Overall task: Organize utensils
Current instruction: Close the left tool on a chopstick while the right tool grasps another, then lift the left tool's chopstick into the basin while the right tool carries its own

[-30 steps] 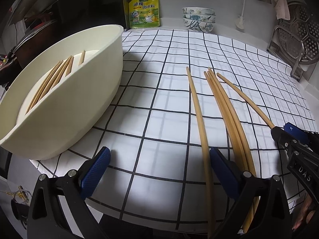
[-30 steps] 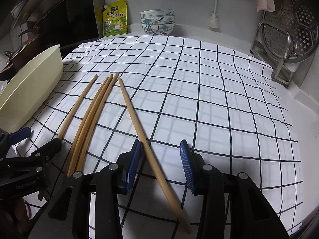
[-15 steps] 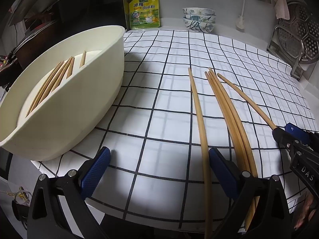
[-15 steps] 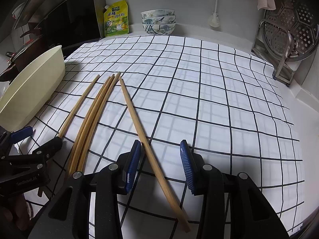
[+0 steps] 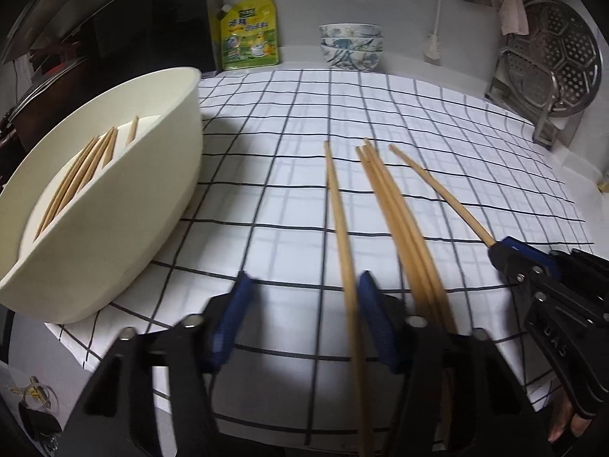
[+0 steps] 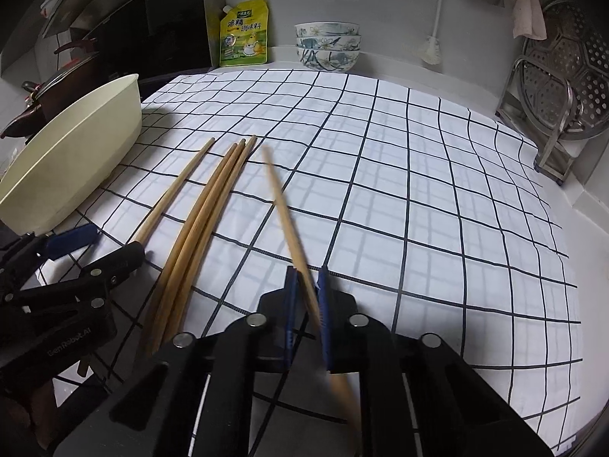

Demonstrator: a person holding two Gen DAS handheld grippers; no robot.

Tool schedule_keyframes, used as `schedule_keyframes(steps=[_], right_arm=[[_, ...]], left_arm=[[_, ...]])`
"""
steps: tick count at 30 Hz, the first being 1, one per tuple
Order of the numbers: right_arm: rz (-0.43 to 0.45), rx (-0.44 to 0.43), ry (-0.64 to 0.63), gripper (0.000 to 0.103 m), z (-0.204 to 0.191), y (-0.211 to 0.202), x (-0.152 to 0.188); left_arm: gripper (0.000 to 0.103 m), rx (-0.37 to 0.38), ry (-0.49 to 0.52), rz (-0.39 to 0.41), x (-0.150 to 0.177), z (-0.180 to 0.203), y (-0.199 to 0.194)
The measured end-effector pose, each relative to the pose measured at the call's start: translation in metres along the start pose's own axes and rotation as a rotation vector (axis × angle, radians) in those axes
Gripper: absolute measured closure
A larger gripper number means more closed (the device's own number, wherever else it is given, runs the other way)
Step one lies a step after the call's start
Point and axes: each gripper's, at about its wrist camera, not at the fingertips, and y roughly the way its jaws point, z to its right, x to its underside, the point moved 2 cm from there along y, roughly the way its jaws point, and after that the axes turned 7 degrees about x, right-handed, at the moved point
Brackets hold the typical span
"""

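Bamboo-coloured chopsticks are what I am sorting: long, thin, round sticks of pale tan wood, each tapering to a blunt tip at the far end. Five of them lie on the white cloth with the black grid [image 6: 399,175]. My right gripper [image 6: 306,285] has just been closing and its blue pads are now clamped on the rightmost chopstick [image 6: 283,205], which is blurred and points away from me, a little apart from the others. Beside it a bundle of three chopsticks [image 6: 205,205] lies pressed together, tips fanned slightly. Farther left is a single chopstick [image 5: 338,213]; my left gripper [image 5: 300,316] has just been closing around it, the stick running just inside the right-hand blue pad, but the jaws are still apart and I see a clear gap to the other pad. More chopsticks [image 5: 80,175] of the same kind already lie side by side in the cream oval tray [image 5: 125,205] at the cloth's left edge.

On writing: the yellow-green pouch [image 6: 243,34] against the back wall carries Chinese characters too small for me to read surely. The left gripper's body reads "GenRobot.AI" in the right wrist view. Three stacked floral bowls [image 6: 327,45] bear no text.
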Motion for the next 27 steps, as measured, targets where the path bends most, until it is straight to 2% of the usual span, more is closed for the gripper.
schedule_keyframes(steps=[1,2,4,12,21,27], right_arm=[[0.0,-0.002,0.008,0.096,0.001,0.0,0.0],[-0.001,-0.009,0.017,0.096,0.003,0.0,0.0],[-0.004,-0.023,0.041,0.097,0.006,0.0,0.0],[0.012,-0.049,0.107,0.097,0.016,-0.01,-0.002],[0.072,-0.077,0.192,0.097,0.019,-0.04,-0.006],[0.114,-0.112,0.212,0.097,0.004,-0.06,-0.017]], left_arm=[[0.072,0.004,0.013,-0.001,0.0,0.003,0.0],[0.077,0.007,0.023,-0.002,0.0,0.005,-0.001],[0.096,0.002,0.039,-0.008,0.0,0.009,-0.001],[0.096,0.017,0.025,-0.004,-0.003,0.003,-0.012],[0.096,0.051,0.03,0.084,-0.019,-0.004,-0.051],[0.096,0.061,0.031,0.16,-0.031,-0.019,-0.082]])
